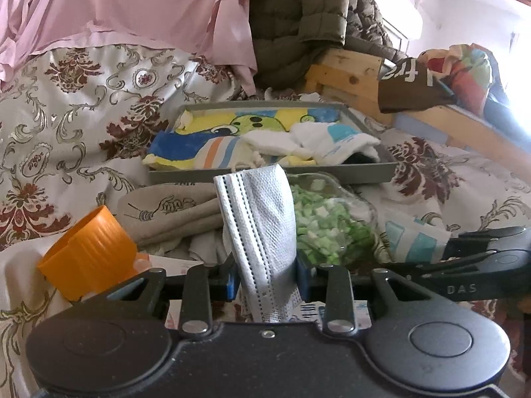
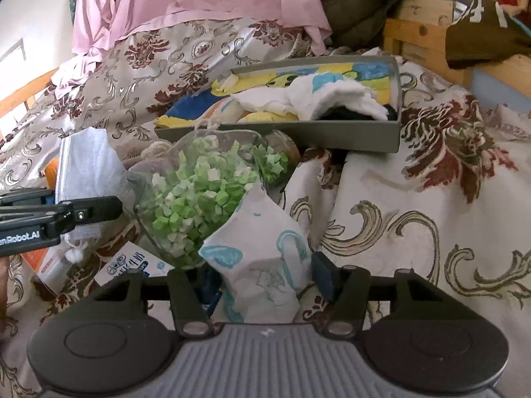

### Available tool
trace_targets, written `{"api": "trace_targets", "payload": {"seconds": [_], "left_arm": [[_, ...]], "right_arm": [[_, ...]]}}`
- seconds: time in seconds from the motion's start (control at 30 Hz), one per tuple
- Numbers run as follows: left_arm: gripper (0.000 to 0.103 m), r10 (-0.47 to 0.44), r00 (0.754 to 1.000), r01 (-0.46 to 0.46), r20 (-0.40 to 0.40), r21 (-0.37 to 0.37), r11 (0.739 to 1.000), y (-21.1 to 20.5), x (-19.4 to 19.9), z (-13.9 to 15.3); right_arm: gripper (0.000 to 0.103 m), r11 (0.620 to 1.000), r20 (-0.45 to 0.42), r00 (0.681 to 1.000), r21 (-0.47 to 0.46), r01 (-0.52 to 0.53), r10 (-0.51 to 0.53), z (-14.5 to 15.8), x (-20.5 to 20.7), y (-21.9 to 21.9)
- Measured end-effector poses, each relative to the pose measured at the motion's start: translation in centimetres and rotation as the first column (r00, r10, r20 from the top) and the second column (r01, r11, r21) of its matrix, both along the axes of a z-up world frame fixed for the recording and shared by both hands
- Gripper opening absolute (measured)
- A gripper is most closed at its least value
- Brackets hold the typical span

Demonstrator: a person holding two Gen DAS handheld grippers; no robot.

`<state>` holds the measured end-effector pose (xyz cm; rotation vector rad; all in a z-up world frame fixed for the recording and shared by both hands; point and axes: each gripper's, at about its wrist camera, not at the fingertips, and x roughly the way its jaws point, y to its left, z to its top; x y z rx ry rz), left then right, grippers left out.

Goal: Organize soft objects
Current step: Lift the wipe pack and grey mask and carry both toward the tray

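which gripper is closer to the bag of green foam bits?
Right. The right gripper, closed on a white-and-blue cloth, sits right beside the bag. The left gripper, holding a face mask, is slightly farther off.

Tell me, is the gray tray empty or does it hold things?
Not empty: the gray tray holds a colorful towel and white cloths.

Soft daylight fills both views, bright and even, with only faint shadows. In the left wrist view a blown-out white glare burns at the right edge, washing out detail there. Fisheye distortion bends the grey rectangular tray [image 1: 268, 175] and curves the floral satin bedspread [image 2: 415, 199] outward; black vignetting clips the corners. The centre is sharp, the edges slightly soft.
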<state>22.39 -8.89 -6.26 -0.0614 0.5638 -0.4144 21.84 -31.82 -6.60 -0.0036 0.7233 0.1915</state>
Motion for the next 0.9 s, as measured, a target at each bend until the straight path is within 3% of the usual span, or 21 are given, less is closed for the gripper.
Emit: {"api": "trace_targets", "payload": {"seconds": [0.67,0.9], "left_arm": [[0.035,-0.011,0.999,0.011,0.030,-0.012,1.000,0.0,-7.0,1.9],[0.035,0.050,0.998,-0.049,0.027,-0.016,0.999,0.8,-9.5,2.2]], "right_arm": [[0.059,0.998,0.148,0.989,0.056,-0.016,0.008,3.9,-5.5,1.5],[0.059,0.996,0.197,0.980,0.088,-0.034,0.016,5.1,-7.2,1.6]]}}
